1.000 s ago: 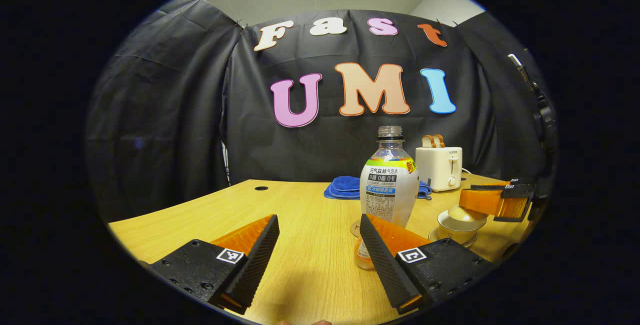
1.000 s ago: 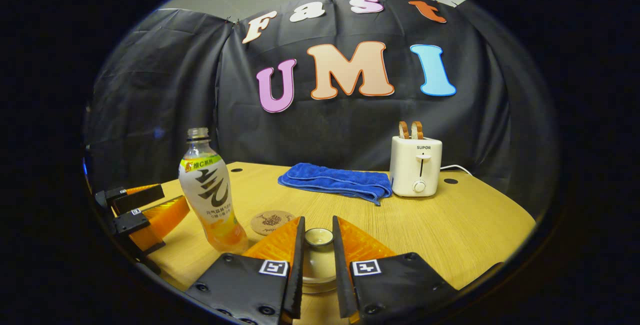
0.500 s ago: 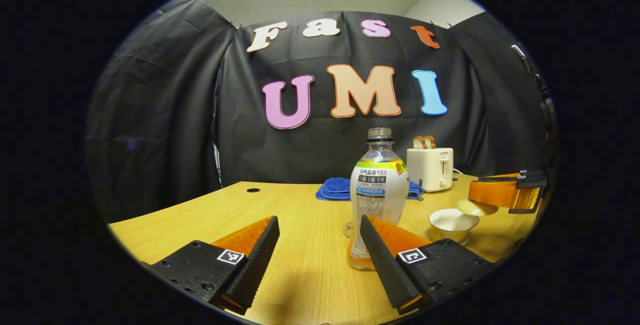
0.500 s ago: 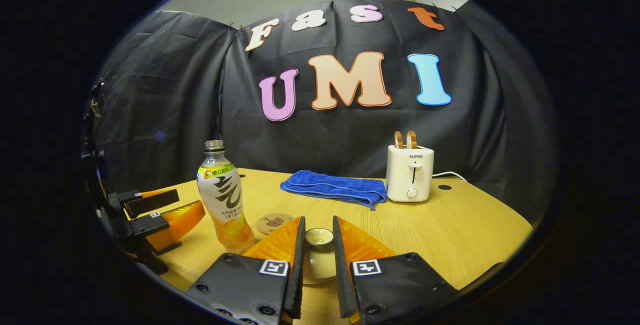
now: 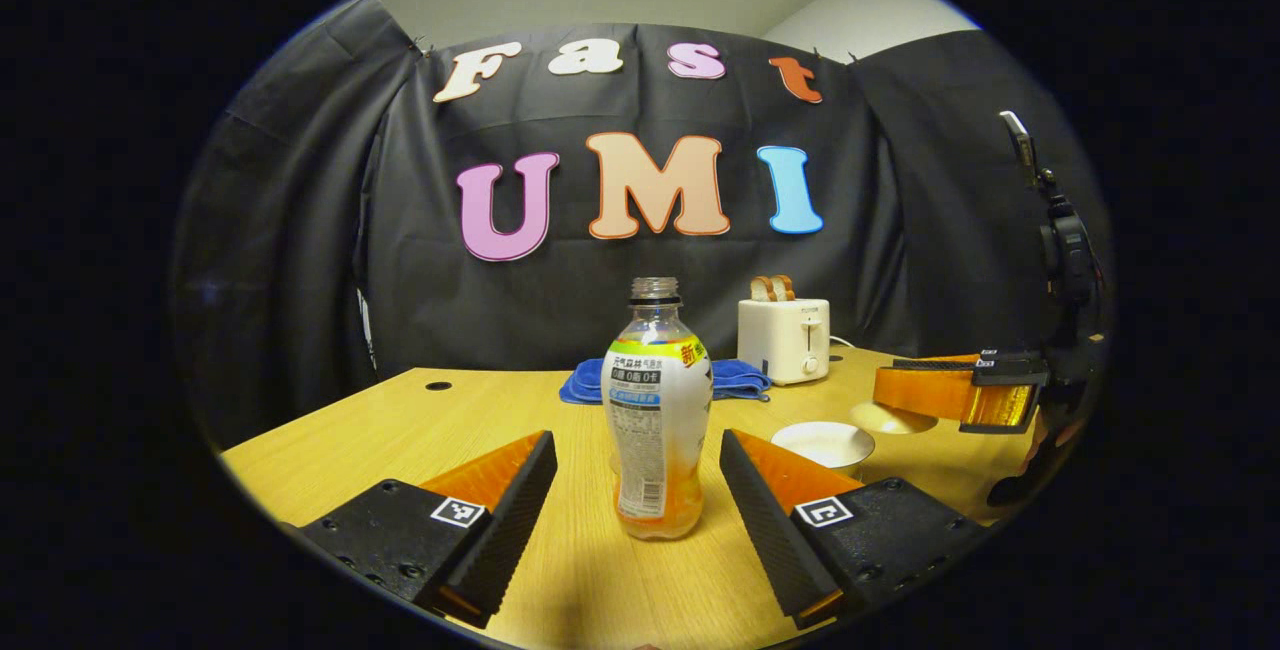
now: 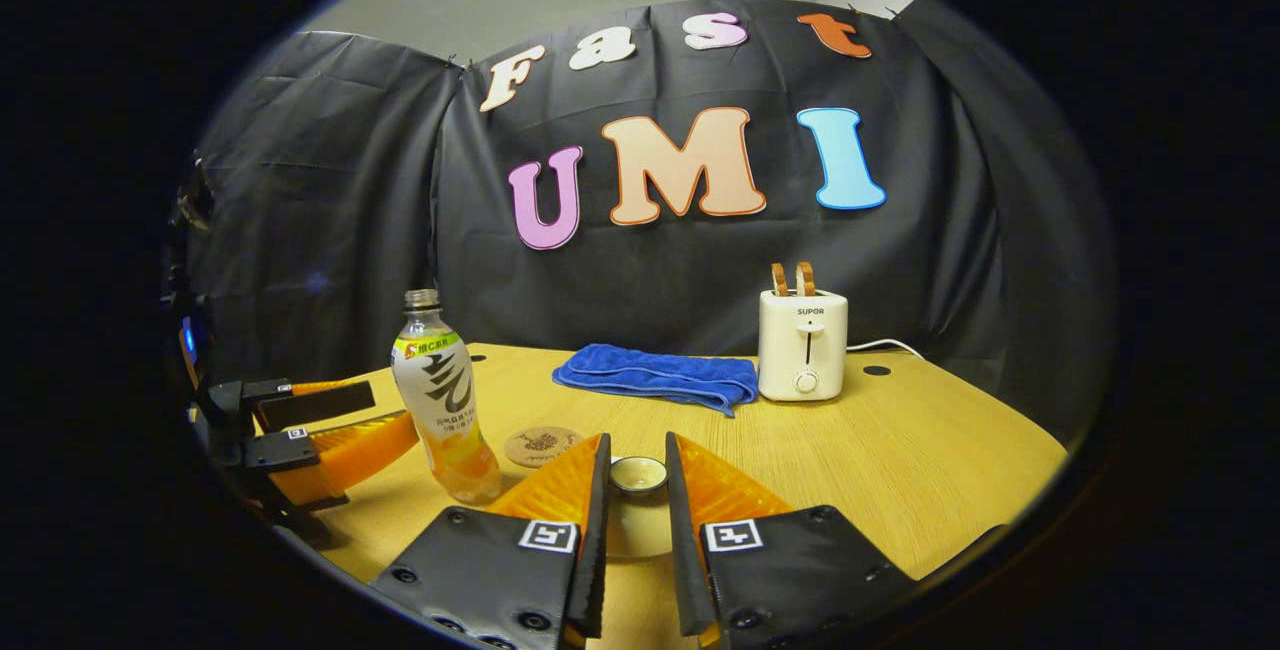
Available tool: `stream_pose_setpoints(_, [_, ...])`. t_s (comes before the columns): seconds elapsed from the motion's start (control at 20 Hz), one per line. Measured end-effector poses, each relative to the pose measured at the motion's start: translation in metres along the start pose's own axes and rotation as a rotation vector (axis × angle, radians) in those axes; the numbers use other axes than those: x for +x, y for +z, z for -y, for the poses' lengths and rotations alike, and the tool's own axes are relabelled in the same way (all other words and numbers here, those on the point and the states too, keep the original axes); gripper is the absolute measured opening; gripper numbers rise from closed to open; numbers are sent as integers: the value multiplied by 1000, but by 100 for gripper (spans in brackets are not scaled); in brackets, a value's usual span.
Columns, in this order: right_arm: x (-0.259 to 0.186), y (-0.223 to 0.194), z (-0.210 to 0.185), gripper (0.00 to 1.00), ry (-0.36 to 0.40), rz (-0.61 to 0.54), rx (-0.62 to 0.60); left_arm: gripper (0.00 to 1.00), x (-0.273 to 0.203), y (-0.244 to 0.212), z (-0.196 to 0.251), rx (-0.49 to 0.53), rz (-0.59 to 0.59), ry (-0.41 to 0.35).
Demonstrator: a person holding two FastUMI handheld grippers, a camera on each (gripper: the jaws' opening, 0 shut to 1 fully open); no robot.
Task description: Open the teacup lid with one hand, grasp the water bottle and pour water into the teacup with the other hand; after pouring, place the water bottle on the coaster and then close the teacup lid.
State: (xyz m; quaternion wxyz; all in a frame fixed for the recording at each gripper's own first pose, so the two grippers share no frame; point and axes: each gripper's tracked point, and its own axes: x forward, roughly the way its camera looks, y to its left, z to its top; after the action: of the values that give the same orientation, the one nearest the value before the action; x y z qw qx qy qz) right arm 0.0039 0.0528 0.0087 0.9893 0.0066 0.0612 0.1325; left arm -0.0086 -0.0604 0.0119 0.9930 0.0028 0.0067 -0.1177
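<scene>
Left gripper spread around the water bottle, probably light, slick plastic, best squeezed mid-label; right gripper pinching the lid.

Bare tabletop lies open along the left edge. The bottle stands upright between the spread fingers of the left gripper, touching neither. Towel and toaster line the far edge.
</scene>
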Motion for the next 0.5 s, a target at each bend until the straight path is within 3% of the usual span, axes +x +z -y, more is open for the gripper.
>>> stream_pose_setpoints(0.5, [-9,8,18,32,-8,11,31,96,27,-32,9,6,-124,-16])
